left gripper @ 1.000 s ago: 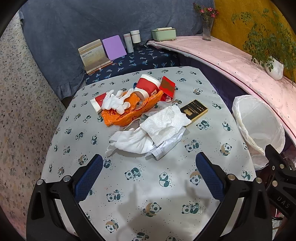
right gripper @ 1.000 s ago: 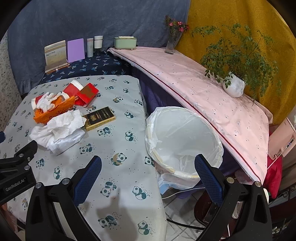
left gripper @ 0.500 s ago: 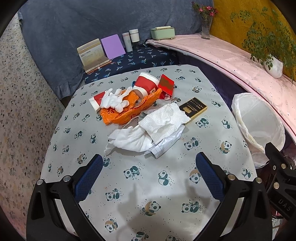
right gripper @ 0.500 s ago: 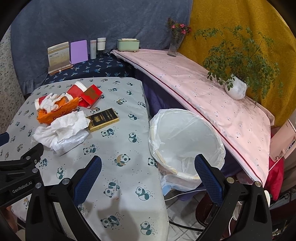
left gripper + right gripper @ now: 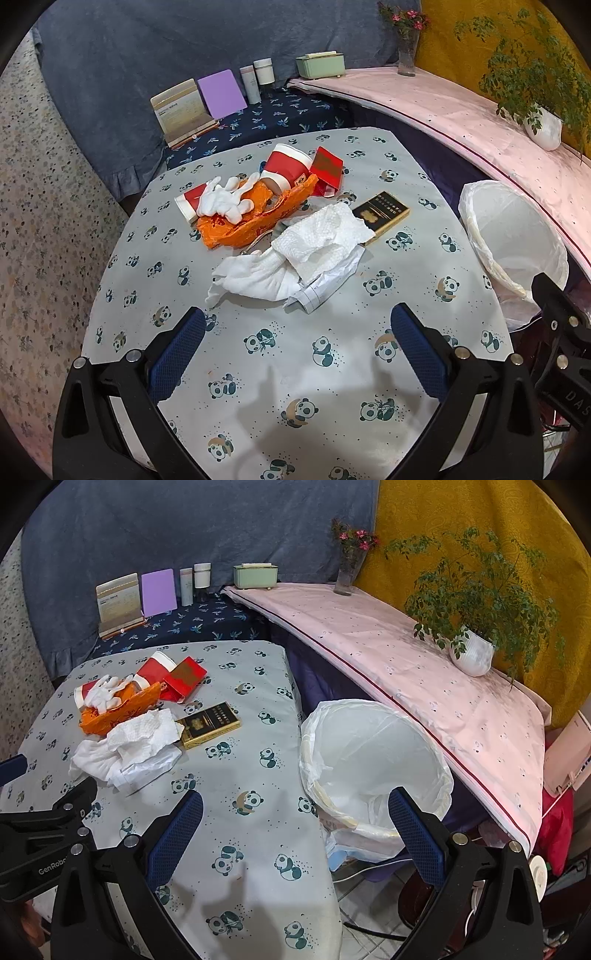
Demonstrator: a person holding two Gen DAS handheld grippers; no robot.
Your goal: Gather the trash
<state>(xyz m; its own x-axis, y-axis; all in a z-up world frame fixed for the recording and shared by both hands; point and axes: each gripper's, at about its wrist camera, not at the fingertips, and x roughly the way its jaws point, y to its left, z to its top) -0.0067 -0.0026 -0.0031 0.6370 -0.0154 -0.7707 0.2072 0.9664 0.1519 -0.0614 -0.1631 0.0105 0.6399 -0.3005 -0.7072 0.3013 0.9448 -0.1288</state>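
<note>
Beyond my wide-open left claw (image 5: pixel 297 350), just left of the black box (image 5: pixel 381 217), lies crumpled tissue (image 5: pixel 322 233) (light, soft): pinch its bunched middle.

Two red paper cups (image 5: pixel 287 165) are counted on the table, with one orange wrapper (image 5: pixel 255 218), one red packet (image 5: pixel 327 170), one black-and-gold box (image 5: pixel 384 216), one paper towel (image 5: pixel 321 236), one white cloth (image 5: pixel 255 277) and one crumpled white glove (image 5: pixel 225 199). One lined bin (image 5: pixel 373 768) is seen beside it.
</note>
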